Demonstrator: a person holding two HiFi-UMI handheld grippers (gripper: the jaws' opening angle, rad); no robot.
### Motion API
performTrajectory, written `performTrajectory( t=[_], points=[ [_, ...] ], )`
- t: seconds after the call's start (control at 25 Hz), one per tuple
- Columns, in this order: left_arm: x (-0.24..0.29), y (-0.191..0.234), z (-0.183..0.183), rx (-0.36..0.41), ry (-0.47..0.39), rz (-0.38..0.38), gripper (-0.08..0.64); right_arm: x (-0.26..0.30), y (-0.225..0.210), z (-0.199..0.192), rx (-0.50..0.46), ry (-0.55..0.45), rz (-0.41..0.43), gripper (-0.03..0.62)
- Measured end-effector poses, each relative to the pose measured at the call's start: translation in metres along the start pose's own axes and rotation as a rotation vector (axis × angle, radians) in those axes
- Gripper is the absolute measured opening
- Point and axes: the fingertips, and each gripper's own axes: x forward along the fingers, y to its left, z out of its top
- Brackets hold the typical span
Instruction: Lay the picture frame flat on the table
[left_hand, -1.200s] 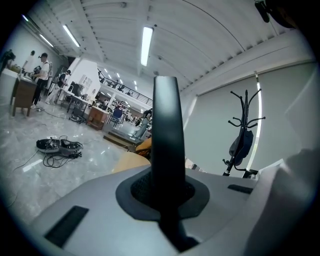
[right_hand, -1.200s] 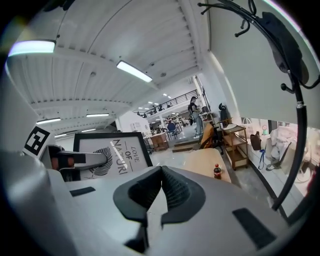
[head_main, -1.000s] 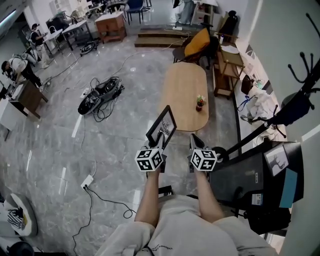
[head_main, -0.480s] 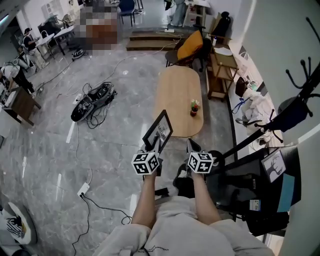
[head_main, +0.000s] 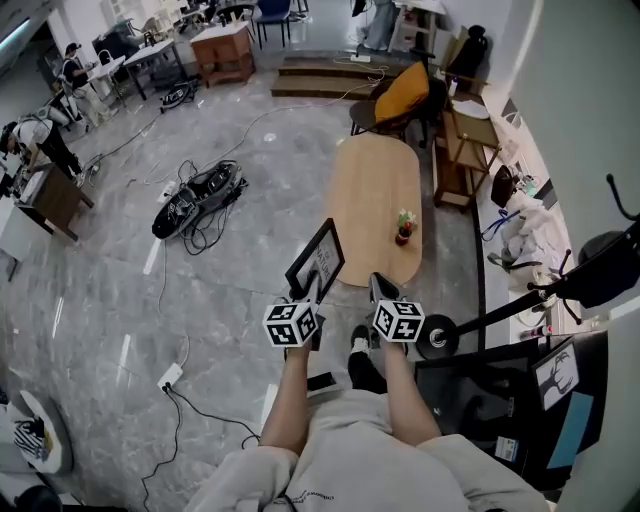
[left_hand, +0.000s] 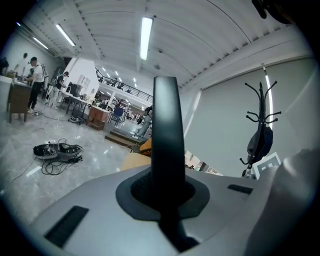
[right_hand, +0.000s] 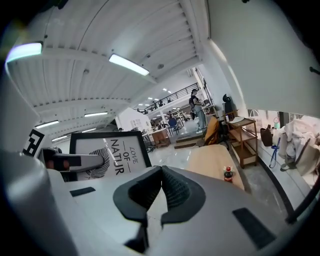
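A black picture frame with a white print stands upright in my left gripper, which is shut on its lower edge. In the left gripper view the frame shows edge-on, rising between the jaws. The right gripper view shows the frame's front at the left, with the left gripper's finger across it. My right gripper is beside it, shut and holding nothing; its pads meet. Ahead lies the long oval wooden table, also seen as a table in the right gripper view.
A small bottle with red and green on top stands on the table's right side. A wooden shelf unit and a chair with an orange cushion are beyond it. A coat stand rises at the right. Cables and gear lie on the floor.
The view has shifted slightly; the table sits a little farther right and closer. Both grippers keep their hold and spacing, with the frame still upright.
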Motion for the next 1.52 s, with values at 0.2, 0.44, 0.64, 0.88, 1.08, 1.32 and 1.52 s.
performTrajectory(
  t=[0.2, 0.44, 0.64, 0.88, 1.08, 1.32, 1.52],
  points=[
    [0.048, 0.013, 0.016, 0.008, 0.014, 0.019, 0.026, 0.045, -0.024, 0.036, 0.027, -0.033, 0.018, 0.032],
    [0.101, 0.022, 0.028, -0.01, 0.038, 0.033, 0.026, 0.09, -0.049, 0.058, 0.076, -0.035, 0.029, 0.032],
    [0.146, 0.021, 0.037, -0.023, 0.053, 0.03, 0.027, 0.122, -0.074, 0.077, 0.085, -0.025, 0.04, 0.034],
    [0.198, 0.014, 0.046, -0.076, 0.06, 0.024, 0.026, 0.158, -0.114, 0.102, 0.13, -0.018, 0.042, 0.034],
    [0.23, 0.026, 0.057, -0.116, 0.064, 0.059, 0.026, 0.19, -0.135, 0.118, 0.156, -0.014, 0.064, 0.034],
    [0.27, 0.031, 0.052, -0.148, 0.076, 0.081, 0.026, 0.215, -0.176, 0.116, 0.175, 0.022, 0.058, 0.034],
    [0.279, 0.04, 0.041, -0.168, 0.077, 0.111, 0.026, 0.226, -0.195, 0.104, 0.18, 0.056, 0.055, 0.034]
  ],
)
